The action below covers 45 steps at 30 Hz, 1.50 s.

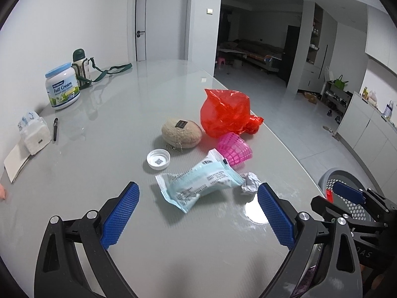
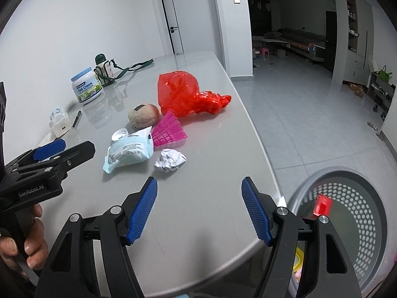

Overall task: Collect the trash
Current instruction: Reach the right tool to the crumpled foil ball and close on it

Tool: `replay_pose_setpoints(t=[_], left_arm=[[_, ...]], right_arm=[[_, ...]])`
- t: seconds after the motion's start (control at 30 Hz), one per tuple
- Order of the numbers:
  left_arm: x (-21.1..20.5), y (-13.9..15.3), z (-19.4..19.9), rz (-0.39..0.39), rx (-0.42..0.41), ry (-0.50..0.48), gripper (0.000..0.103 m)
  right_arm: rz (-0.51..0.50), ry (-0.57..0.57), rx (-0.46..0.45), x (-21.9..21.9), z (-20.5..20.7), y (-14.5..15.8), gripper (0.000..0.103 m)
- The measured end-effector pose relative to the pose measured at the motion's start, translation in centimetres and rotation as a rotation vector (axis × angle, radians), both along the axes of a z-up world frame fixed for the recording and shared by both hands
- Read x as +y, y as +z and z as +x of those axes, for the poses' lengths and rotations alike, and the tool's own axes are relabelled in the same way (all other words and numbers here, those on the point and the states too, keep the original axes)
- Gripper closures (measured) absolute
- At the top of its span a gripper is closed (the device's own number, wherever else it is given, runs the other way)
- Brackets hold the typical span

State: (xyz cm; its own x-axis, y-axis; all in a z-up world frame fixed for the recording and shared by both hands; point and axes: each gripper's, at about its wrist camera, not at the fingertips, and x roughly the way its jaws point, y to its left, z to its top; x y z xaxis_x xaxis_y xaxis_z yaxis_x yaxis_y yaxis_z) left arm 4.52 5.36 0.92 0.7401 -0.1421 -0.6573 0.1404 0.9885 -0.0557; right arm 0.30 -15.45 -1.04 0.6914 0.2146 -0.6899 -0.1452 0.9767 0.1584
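Note:
Trash lies on the grey table (image 1: 124,129): a light blue wrapper (image 1: 198,183) (image 2: 129,152), a crumpled foil ball (image 1: 249,183) (image 2: 170,160), a pink plastic mesh cup (image 1: 234,149) (image 2: 168,130), a red plastic bag (image 1: 225,111) (image 2: 186,94) and a white lid (image 1: 158,159) (image 2: 119,134). My left gripper (image 1: 198,213) (image 2: 62,150) is open just short of the wrapper, nothing between its blue pads. My right gripper (image 2: 199,208) (image 1: 347,193) is open over the table's near edge, short of the foil ball. A grey perforated bin (image 2: 347,213) (image 1: 340,183) stands on the floor beside the table, with a red piece inside.
A beige round pouch (image 1: 181,132) (image 2: 144,115) sits among the trash. At the far left stand a milk powder tub (image 1: 63,87) (image 2: 86,88), a green-capped bottle with a strap (image 1: 82,67), a tissue pack (image 1: 34,131) and a pen (image 1: 55,129). A person's hand (image 2: 27,243) holds the left gripper's handle.

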Motion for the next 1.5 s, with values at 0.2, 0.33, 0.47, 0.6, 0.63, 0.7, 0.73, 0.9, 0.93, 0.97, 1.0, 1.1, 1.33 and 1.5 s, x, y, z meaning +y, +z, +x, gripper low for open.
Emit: replay_pose_setpoints(t=[0.2, 0.33, 0.47, 0.6, 0.63, 0.7, 0.73, 0.9, 0.93, 0.97, 1.0, 1.1, 1.33, 1.5], left_arm=[[0.6, -0.5, 1.2, -0.001, 0.006, -0.007, 0.009], [1.0, -1.3, 2.1, -0.003, 0.021, -0.002, 0.009], [1.6, -2.0, 2.8, 0.000, 0.024, 0.012, 0.009], [2.4, -2.8, 3.6, -0.016, 0.040, 0.028, 0.009], [2.6, -3.1, 3.8, -0.022, 0.048, 0.032, 0.009], [3.0, -3.4, 4.1, -0.030, 0.066, 0.040, 0.009], [3.2, -3.5, 4.0, -0.037, 0.070, 0.043, 0.009], [3.5, -3.6, 3.9, -0.021, 0.064, 0.068, 0.009], [3.6, -3.6, 3.8, -0.019, 0.063, 0.071, 0.009], [3.6, -3.6, 3.9, -0.021, 0.065, 0.071, 0.009], [3.7, -3.6, 3.9, -0.023, 0.067, 0.073, 0.009], [3.9, -3.7, 3.9, -0.026, 0.075, 0.078, 0.009], [4.1, -3.8, 3.9, -0.031, 0.081, 0.080, 0.009], [4.0, -3.7, 3.9, -0.028, 0.080, 0.079, 0.009]], right_arm=[[-0.021, 0.015, 0.015, 1.3, 1.8, -0.6, 0.035], [-0.022, 0.017, 0.037, 1.8, 2.8, -1.6, 0.035], [-0.017, 0.023, 0.075, 2.1, 3.8, -3.0, 0.035], [-0.029, 0.034, 0.102, 2.8, 4.7, -3.8, 0.035], [-0.031, 0.036, 0.107, 3.0, 5.0, -4.0, 0.035], [-0.036, 0.040, 0.112, 3.4, 5.5, -4.3, 0.035], [-0.037, 0.042, 0.115, 3.5, 5.8, -4.4, 0.035], [-0.043, 0.049, 0.130, 4.3, 7.3, -4.9, 0.035], [-0.048, 0.052, 0.132, 4.5, 7.5, -5.0, 0.035], [-0.051, 0.055, 0.135, 4.7, 7.7, -5.1, 0.035], [-0.054, 0.060, 0.137, 4.8, 7.9, -5.1, 0.035], [-0.070, 0.069, 0.141, 5.4, 8.5, -5.2, 0.035], [-0.096, 0.077, 0.141, 6.3, 9.5, -5.1, 0.035], [-0.113, 0.087, 0.135, 6.9, 10.1, -5.2, 0.036]])
